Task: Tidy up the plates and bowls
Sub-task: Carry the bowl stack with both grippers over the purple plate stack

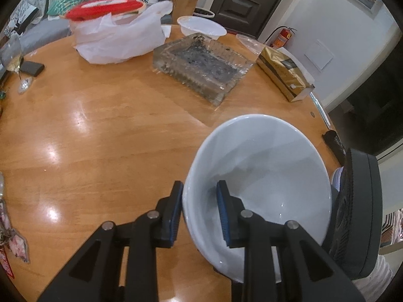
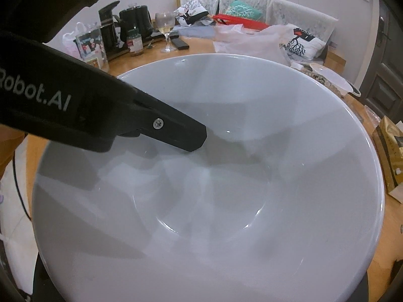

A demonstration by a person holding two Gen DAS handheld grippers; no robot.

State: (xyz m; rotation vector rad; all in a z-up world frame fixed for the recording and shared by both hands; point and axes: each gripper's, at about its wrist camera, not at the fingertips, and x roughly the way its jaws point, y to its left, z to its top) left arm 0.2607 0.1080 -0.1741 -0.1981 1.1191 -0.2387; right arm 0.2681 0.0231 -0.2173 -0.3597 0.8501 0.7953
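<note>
A large white bowl (image 1: 264, 171) sits tilted over the near right edge of the round wooden table (image 1: 100, 138). My left gripper (image 1: 200, 188) is shut on its rim, with one blue-padded finger (image 1: 176, 206) outside the wall and the other finger (image 1: 226, 211) inside. In the right wrist view the white bowl (image 2: 226, 188) fills almost the whole frame, and the left gripper's black finger (image 2: 176, 133) reaches into it from the left. The right gripper's black body (image 1: 357, 214) stands behind the bowl's right side. Its fingers are hidden under the bowl.
On the table's far side stand a square glass dish (image 1: 201, 68), a white plastic bowl (image 1: 201, 26), a white plastic bag (image 1: 118, 42) under a red lid (image 1: 105, 8) and a gold box (image 1: 284, 73). A wine glass (image 1: 12, 58) and a black kettle (image 2: 136, 20) stand at the left.
</note>
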